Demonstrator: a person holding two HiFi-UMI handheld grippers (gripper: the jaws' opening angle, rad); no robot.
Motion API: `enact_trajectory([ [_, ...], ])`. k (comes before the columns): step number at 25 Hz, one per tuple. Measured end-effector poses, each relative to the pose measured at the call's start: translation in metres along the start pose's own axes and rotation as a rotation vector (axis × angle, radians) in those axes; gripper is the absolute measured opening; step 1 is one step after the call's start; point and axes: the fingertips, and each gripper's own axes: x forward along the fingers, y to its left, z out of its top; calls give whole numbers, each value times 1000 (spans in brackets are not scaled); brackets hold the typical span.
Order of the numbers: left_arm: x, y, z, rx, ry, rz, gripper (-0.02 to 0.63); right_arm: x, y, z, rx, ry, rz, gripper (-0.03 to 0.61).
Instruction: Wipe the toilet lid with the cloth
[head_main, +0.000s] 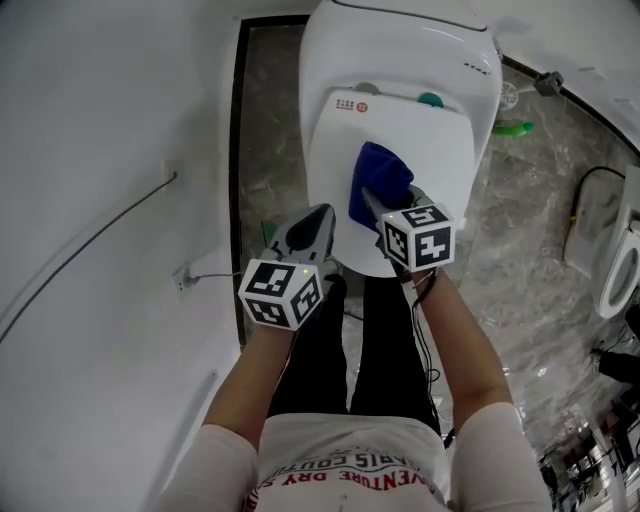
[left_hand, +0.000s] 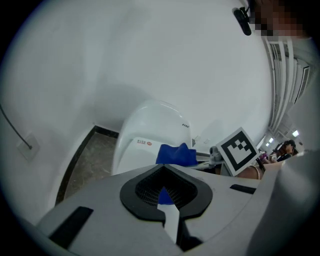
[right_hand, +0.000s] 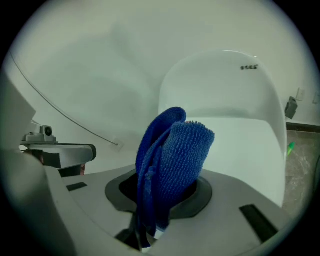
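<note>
While the right gripper (head_main: 372, 198) pinches a bunched blue microfibre cloth (head_main: 383, 176) between its jaws, the wad hangs over the near half of the closed white toilet lid (head_main: 430, 150). Whether the fabric actually presses on the plastic I cannot tell from the head view. In the right gripper view, the cloth stands up out of the jaws in thick folds, gripped only at its lower edge. That is the main risk, I judge. Dragged across the smooth lid, friction could tug the folds out of the pinch, or the wad could roll over so that the hard jaw tips scrape the lid instead of the cloth. A bundle this narrow would also wipe only a thin stripe, leaving the edges and the part near the hinge untouched. The left gripper (head_main: 316, 220), jaws pressed together on nothing, sits just beside the lid's front-left rim, where a sideways sweep of the right one could knock into it.
</note>
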Motion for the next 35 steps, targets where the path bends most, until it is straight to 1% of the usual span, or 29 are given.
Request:
enact_trajectory([
  [4, -38, 44, -10, 39, -5, -7, 5, 55, 52, 0, -17, 13, 31, 100],
  [6, -53, 64, -14, 59, -19, -9, 5, 80, 69, 0, -6, 19, 39, 100],
  [7, -59, 75, -15, 55, -29, -3, 5, 91, 75, 0, -4, 24, 36, 100],
  [9, -67, 97, -18, 16, -43, 15, 5, 109, 79, -1, -2, 36, 6, 100],
  [11, -71, 111, -22, -19, -49, 15, 5, 120, 77, -4, -13, 48, -48, 100],
  [13, -70, 113, -25, -21, -55, -3, 6, 123, 67, -4, -49, 59, -100, 100],
  [16, -65, 100, -30, -22, -54, -35, 5, 115, 52, -6, -78, 59, -142, 100],
  [21, -47, 68, -32, -20, -51, -57, 5, 84, 25, -13, 2, 32, -139, 100],
  [24, -31, 43, -35, -11, -44, -52, 5, 63, 5, -18, 5, 24, -147, 100],
  [27, -15, 16, -33, 6, -43, -72, 5, 42, -17, -24, 21, 15, -149, 100],
  [31, 6, -13, -37, -34, -49, -55, 5, 8, -58, -36, 37, 12, -165, 100],
  [35, 22, -41, -35, -26, -60, -32, 5, -30, -102, -48, 50, 11, -184, 100],
])
